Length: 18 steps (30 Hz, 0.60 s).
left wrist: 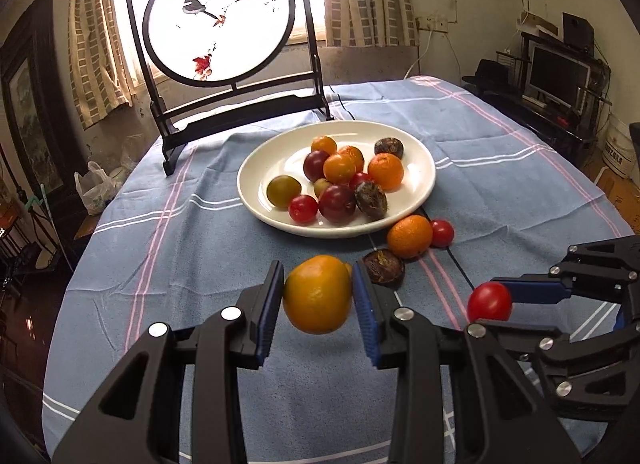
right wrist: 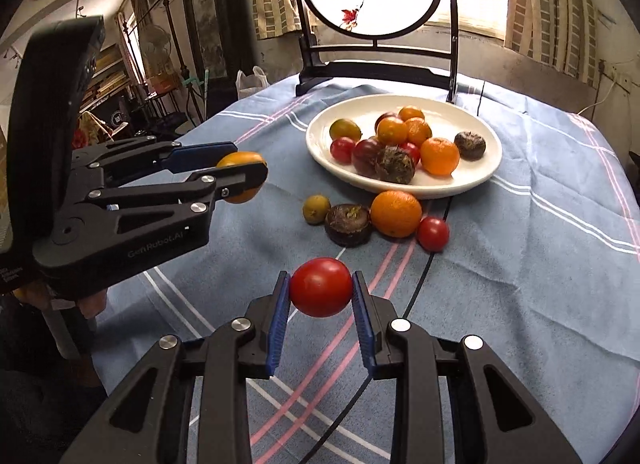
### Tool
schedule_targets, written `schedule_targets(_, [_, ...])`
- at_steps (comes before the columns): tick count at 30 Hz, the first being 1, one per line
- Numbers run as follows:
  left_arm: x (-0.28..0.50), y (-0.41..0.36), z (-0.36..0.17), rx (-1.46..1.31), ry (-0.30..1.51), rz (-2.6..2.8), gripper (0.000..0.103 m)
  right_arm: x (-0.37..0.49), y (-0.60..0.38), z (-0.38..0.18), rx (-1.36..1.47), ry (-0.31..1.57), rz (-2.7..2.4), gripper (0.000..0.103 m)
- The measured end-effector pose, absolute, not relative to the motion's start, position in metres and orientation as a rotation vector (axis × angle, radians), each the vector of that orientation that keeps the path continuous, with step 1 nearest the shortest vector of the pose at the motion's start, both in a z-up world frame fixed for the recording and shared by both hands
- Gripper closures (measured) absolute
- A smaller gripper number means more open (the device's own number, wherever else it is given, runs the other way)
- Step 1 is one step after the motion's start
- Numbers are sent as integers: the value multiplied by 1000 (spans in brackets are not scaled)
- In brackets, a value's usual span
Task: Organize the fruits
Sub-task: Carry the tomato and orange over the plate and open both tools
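My left gripper (left wrist: 318,296) is shut on a yellow-orange fruit (left wrist: 318,294) and holds it above the cloth, short of the plate; it also shows in the right wrist view (right wrist: 242,177). My right gripper (right wrist: 320,290) is shut on a red tomato (right wrist: 321,287), seen at the right in the left wrist view (left wrist: 490,301). A white plate (left wrist: 420,167) holds several fruits: oranges, plums, tomatoes, dark chestnut-like ones. On the cloth in front of the plate lie an orange (right wrist: 396,212), a small tomato (right wrist: 433,233), a dark fruit (right wrist: 347,223) and a small green-yellow fruit (right wrist: 316,208).
The table has a blue striped cloth (left wrist: 180,256). A round painted screen on a dark stand (left wrist: 220,23) stands behind the plate. A black cable (right wrist: 436,248) runs across the cloth. Furniture and a monitor (left wrist: 556,75) stand off the table's sides.
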State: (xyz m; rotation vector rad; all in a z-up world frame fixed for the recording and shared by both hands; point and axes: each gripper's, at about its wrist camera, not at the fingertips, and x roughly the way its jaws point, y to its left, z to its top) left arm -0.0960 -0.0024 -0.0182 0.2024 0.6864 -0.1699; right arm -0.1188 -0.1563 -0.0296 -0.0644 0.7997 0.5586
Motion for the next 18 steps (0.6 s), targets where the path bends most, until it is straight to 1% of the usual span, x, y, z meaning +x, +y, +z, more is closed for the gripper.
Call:
schedule_targets(5, [-80, 14, 6, 164, 635, -145, 69, -106, -170, -7, -56, 740, 517, 72])
schedule_targets(8, [-62, 17, 12, 153, 634, -136, 69, -90, -176, 0, -46, 726, 497, 72])
schedule_targets(13, [-22, 10, 13, 152, 635, -109, 69, -56, -179, 7, -36, 705, 468, 72])
schedule_targets(18, [17, 2, 0, 147, 671, -82, 69, -17, -176, 8, -18, 690, 435, 72])
